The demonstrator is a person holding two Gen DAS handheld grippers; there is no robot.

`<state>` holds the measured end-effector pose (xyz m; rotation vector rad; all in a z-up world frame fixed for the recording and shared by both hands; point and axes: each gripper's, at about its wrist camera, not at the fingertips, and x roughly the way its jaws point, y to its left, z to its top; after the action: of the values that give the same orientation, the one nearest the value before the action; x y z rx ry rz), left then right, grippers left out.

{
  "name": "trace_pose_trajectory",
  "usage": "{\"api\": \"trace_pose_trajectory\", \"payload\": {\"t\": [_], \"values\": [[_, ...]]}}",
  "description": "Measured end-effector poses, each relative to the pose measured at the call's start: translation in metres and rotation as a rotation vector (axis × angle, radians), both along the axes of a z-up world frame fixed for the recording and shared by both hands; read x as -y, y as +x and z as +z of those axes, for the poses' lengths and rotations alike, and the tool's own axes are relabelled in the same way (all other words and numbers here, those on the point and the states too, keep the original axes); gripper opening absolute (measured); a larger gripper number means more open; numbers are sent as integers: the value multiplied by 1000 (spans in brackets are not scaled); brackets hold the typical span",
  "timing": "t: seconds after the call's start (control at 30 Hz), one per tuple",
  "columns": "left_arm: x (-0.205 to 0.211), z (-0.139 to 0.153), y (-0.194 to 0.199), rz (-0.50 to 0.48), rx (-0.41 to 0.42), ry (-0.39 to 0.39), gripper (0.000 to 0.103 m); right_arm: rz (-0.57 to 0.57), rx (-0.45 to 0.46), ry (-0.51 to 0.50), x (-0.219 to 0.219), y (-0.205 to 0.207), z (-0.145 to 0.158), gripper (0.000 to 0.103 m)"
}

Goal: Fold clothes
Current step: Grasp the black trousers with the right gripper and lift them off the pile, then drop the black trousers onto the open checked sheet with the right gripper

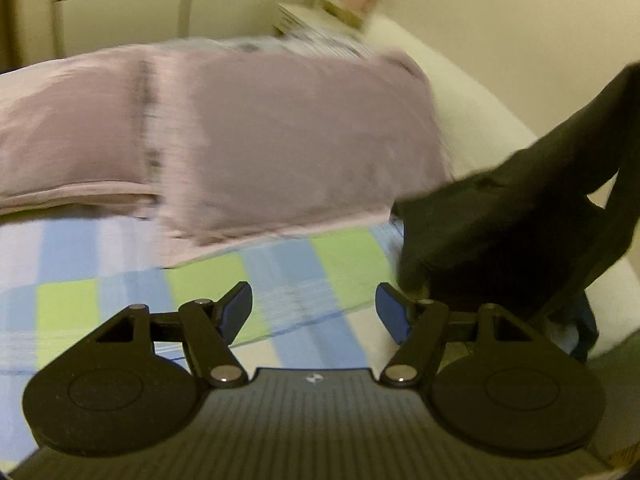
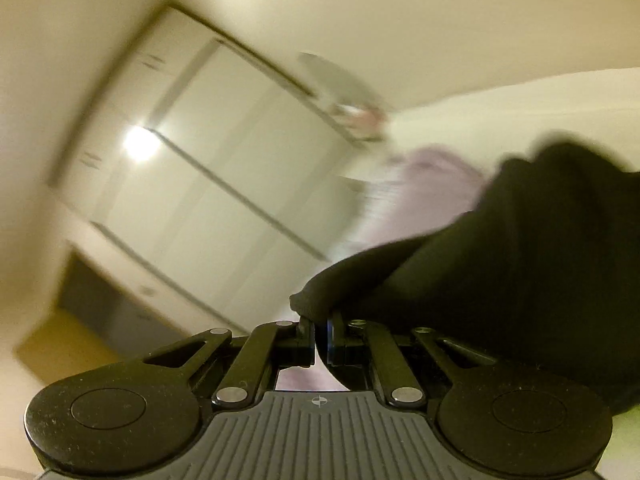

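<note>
black garment (image 2: pixel 520 260): soft, light, limp, hangs right of pink duvet (image 1: pixel 260 140) | R gripper (image 2: pixel 320 340) pinching its edge | L gripper (image 1: pixel 314 310) spread, empty | you should take a 2nd corner w/ L, cloth will sag.

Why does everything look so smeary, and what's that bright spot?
Left wrist view: the pink blanket is streaked by motion blur, and the round lens bends the edges. Right wrist view: the cupboard is smeared too; the bright spot is lamp glare on its door.
</note>
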<state>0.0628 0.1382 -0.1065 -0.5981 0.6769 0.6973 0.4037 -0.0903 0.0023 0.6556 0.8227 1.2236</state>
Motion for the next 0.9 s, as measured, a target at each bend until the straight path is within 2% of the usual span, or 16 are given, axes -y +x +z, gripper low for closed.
{"api": "trace_pose_trajectory", "payload": {"t": [0.1, 0.3, 0.43, 0.53, 0.6, 0.63, 0.7, 0.77, 0.8, 0.83, 0.87, 0.9], "values": [[-14, 21, -80, 111, 43, 31, 65, 42, 2, 100, -34, -50, 37, 4], [-32, 74, -240, 334, 90, 153, 65, 117, 45, 319, -100, -167, 127, 4], [-32, 100, -331, 453, 89, 232, 64, 128, -36, 443, -120, -236, 176, 4], [-28, 112, -384, 532, 79, 255, 64, 124, -111, 530, -127, -278, 201, 4], [-25, 112, -411, 572, 67, 257, 64, 60, -138, 547, -120, -298, 209, 4], [-22, 111, -423, 587, 61, 252, 64, 14, -142, 530, -115, -303, 211, 4], [-15, 101, -439, 599, 38, 220, 64, -74, -180, 428, -103, -306, 186, 4], [-7, 87, -450, 605, 5, 180, 64, -108, -211, 241, -96, -306, 141, 5], [-3, 77, -452, 599, -25, 153, 64, -56, -189, 89, -99, -307, 111, 22], [2, 67, -450, 590, -59, 123, 64, 27, -150, -89, -105, -309, 78, 47], [7, 56, -450, 578, -96, 91, 64, 158, -120, -281, -116, -313, 41, 62], [13, 47, -449, 563, -128, 62, 64, 306, -114, -457, -126, -322, 0, 68]]}}
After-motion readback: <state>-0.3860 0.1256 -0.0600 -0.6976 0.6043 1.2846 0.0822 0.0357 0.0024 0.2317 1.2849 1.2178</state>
